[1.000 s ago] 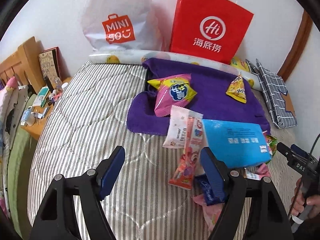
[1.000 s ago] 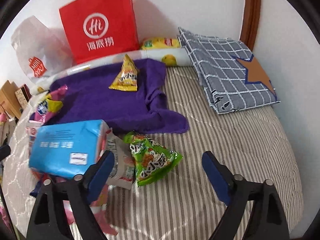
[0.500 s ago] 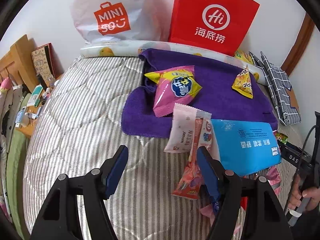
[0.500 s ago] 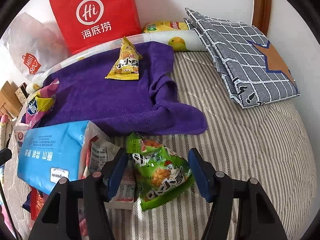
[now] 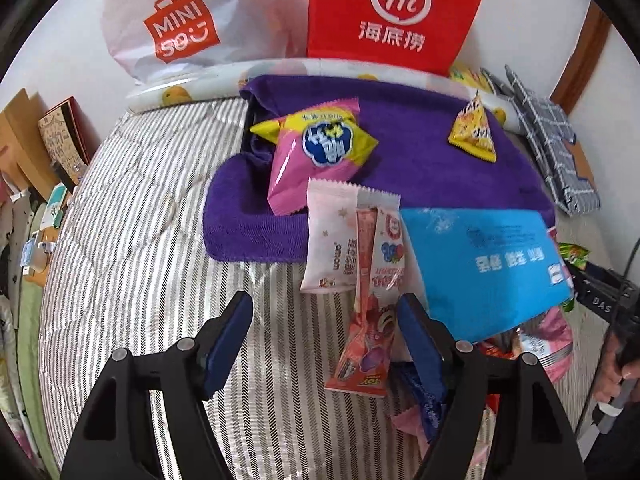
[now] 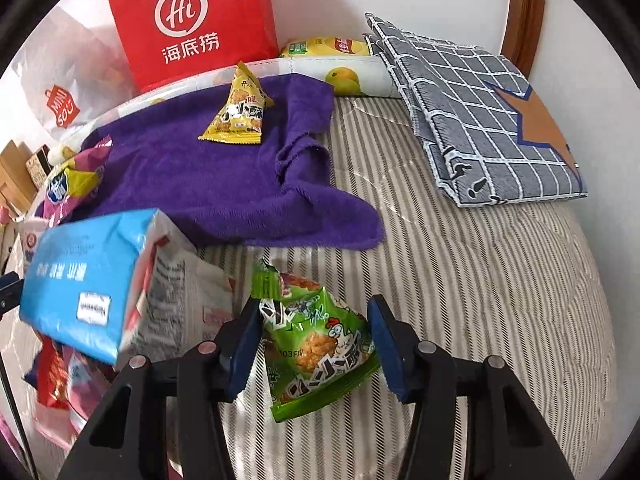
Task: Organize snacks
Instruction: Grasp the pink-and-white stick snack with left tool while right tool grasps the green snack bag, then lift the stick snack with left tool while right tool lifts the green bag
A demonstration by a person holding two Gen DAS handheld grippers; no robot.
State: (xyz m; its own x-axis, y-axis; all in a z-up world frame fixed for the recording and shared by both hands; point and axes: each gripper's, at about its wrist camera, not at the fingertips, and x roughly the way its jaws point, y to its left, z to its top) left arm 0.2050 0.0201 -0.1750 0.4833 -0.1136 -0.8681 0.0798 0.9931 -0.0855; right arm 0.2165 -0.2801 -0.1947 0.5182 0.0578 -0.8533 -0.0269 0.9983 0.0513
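Note:
A green snack packet (image 6: 316,340) lies on the striped bed between the fingers of my right gripper (image 6: 314,344), whose jaws stand around it, narrowed but apart from it. A blue pack (image 6: 88,276) lies to its left on a pile of snacks. A yellow triangular packet (image 6: 238,114) and a pink-yellow bag (image 5: 316,152) lie on the purple towel (image 5: 420,176). My left gripper (image 5: 326,340) is open above the bed, with a long red-pink packet (image 5: 368,320) and a pale packet (image 5: 330,240) just ahead.
A red paper bag (image 5: 396,12) and a white Miniso bag (image 5: 180,28) lean on the wall behind. A folded grey checked cloth (image 6: 492,120) lies at the right. A cluttered wooden bedside (image 5: 36,184) is at the left.
My right gripper has moved forward and down over the green packet and its jaws have narrowed around it. My left gripper has moved forward slightly toward the packets.

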